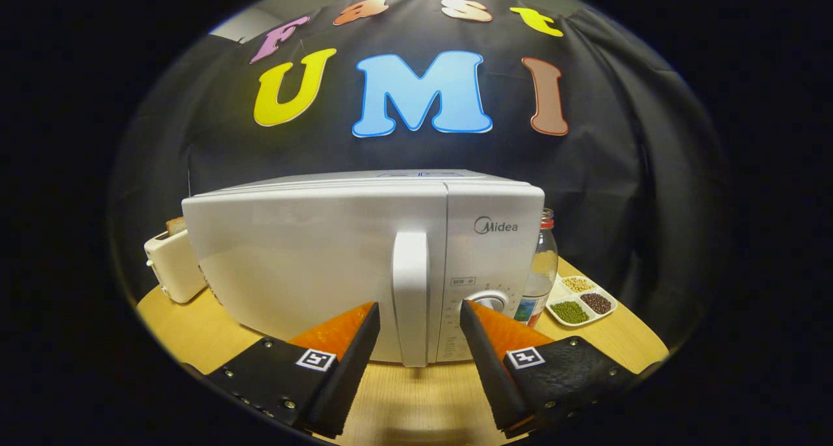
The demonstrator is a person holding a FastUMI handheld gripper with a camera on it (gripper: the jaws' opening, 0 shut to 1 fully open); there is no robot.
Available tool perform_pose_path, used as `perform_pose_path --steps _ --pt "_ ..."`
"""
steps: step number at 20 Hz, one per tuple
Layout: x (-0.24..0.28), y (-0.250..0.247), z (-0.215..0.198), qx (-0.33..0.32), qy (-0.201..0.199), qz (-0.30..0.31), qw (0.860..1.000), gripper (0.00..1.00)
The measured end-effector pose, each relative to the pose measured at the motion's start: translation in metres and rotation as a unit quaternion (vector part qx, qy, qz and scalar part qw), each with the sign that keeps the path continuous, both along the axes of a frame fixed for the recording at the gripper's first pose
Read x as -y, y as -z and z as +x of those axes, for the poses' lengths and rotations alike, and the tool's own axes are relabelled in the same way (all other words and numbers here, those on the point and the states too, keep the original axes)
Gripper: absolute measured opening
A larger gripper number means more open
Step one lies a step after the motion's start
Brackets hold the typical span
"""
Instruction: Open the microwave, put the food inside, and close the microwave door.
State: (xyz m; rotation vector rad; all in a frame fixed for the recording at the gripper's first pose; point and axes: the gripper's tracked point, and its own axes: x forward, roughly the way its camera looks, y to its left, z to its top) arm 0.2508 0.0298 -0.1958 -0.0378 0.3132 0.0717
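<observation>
Directly ahead of the gripper [420, 322] stands the microwave [364, 264] on the wooden table [416, 400], door closed. Its door handle [411, 296] is a vertical bar — long axis upright — lying just beyond the fingertips and centred in the gap between them. The fingers are spread apart, clamped on nothing, one to each side of the handle's line. The door faces the gripper; judging by the handle beside the control panel [485, 290], the hinge is probably on the far left edge. Food to load cannot be identified — a toaster [170, 264], bottle [541, 270] and compartment tray [581, 301] flank the oven.
</observation>
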Motion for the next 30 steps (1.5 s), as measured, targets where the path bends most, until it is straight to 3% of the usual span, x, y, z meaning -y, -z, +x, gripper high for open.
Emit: perform_pose_path --steps 1,2,3,5,7,11,12,20,23,30 --pt "0.003 0.0 0.004 0.004 0.004 -0.007 1.0 0.8" --pt "0.003 0.0 0.007 0.002 0.003 -0.009 1.0 0.57" --pt "0.002 0.002 0.008 -0.003 0.002 -0.008 1.0 0.52" --pt "-0.004 0.003 0.01 -0.01 -0.008 0.005 1.0 0.52" --pt "-0.003 0.003 0.01 -0.014 0.006 0.0 1.0 0.3" --pt "-0.003 0.007 0.01 -0.021 0.005 0.004 1.0 0.24" --pt "-0.005 0.003 0.008 -0.023 0.003 0.004 1.0 0.13" --pt "-0.007 0.004 0.001 -0.047 -0.006 -0.008 0.999 0.06" --pt "-0.013 0.0 -0.034 -0.019 -0.016 -0.043 0.999 0.06" --pt "-0.034 -0.002 -0.099 -0.042 -0.016 -0.024 0.999 0.06"
